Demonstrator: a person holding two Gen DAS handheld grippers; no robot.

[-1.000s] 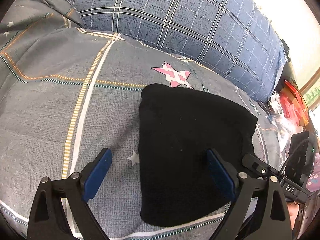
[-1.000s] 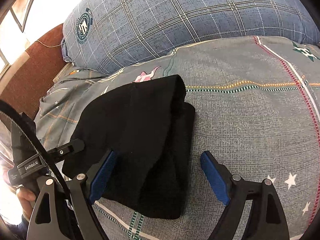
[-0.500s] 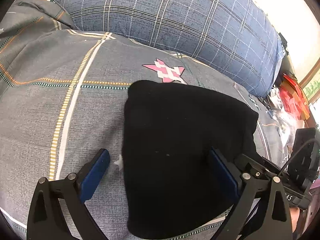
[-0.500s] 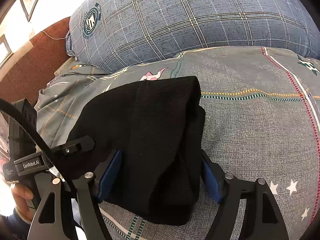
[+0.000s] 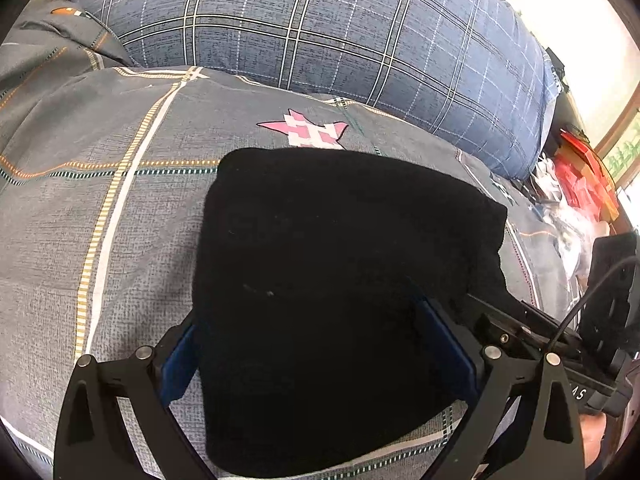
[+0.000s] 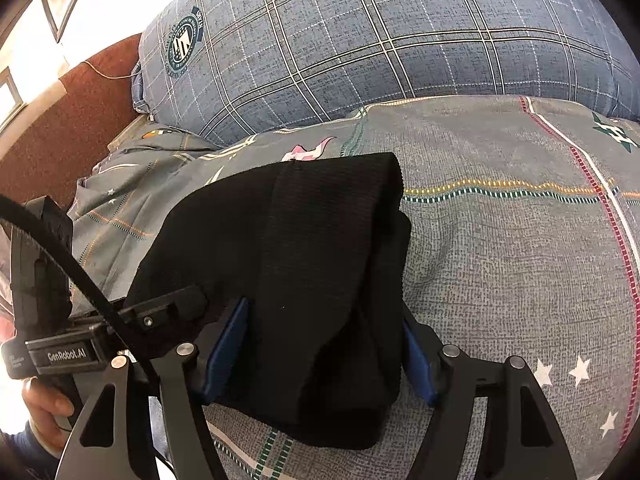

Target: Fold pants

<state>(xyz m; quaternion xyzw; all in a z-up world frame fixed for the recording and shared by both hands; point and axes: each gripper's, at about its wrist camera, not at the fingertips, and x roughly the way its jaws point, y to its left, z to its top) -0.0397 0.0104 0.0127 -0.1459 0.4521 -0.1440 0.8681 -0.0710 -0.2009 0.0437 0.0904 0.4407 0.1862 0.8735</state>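
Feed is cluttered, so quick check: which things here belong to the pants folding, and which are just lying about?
Job:
folded black pants
left tool
right tool, closing around the pants

Lying about:
blue plaid pillow
grey star-print quilt
red clutter beside the bed

The pants [image 5: 340, 288] are black knit, folded into a thick, compact bundle of several layers lying flat on the grey patterned bed cover. A wide ribbed band runs along the top layer, and the bundle's far edge sits just beside a pink star print.
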